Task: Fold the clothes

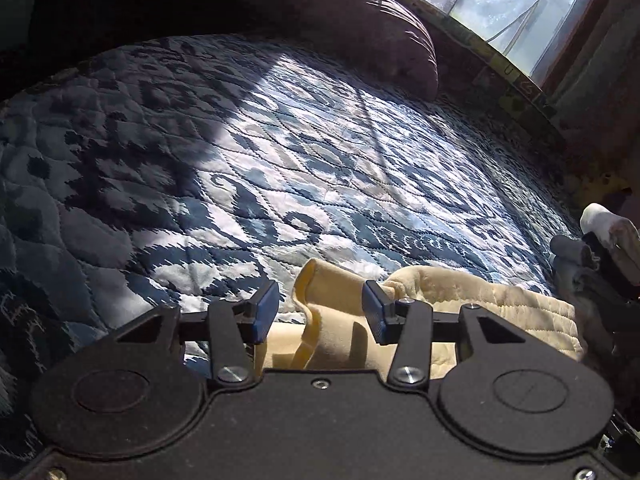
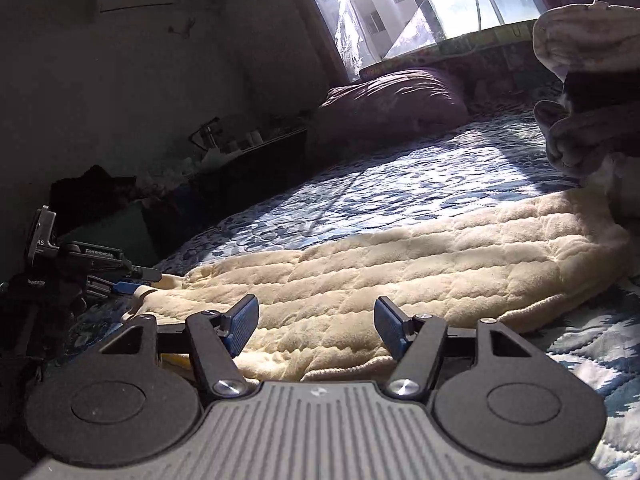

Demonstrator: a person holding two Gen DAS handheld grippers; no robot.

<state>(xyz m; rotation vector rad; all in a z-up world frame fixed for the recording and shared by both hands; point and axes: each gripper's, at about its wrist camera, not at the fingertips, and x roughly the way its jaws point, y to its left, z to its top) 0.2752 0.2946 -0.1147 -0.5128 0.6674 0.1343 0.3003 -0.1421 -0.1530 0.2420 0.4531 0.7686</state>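
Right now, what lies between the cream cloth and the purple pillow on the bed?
Only bare blue patterned quilt lies between the cream cloth and the purple pillow; the right wrist view shows it.

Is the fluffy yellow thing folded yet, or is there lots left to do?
Hard to say how much is done. The cream quilted garment lies in a long flat strip on the blue patterned bedspread. Neither open hand-held gripper grips cloth: the left hand-held gripper sits at one end, by a sleeve-like flap, and the right hand-held gripper is over the near edge. Folding it shorter looks left.
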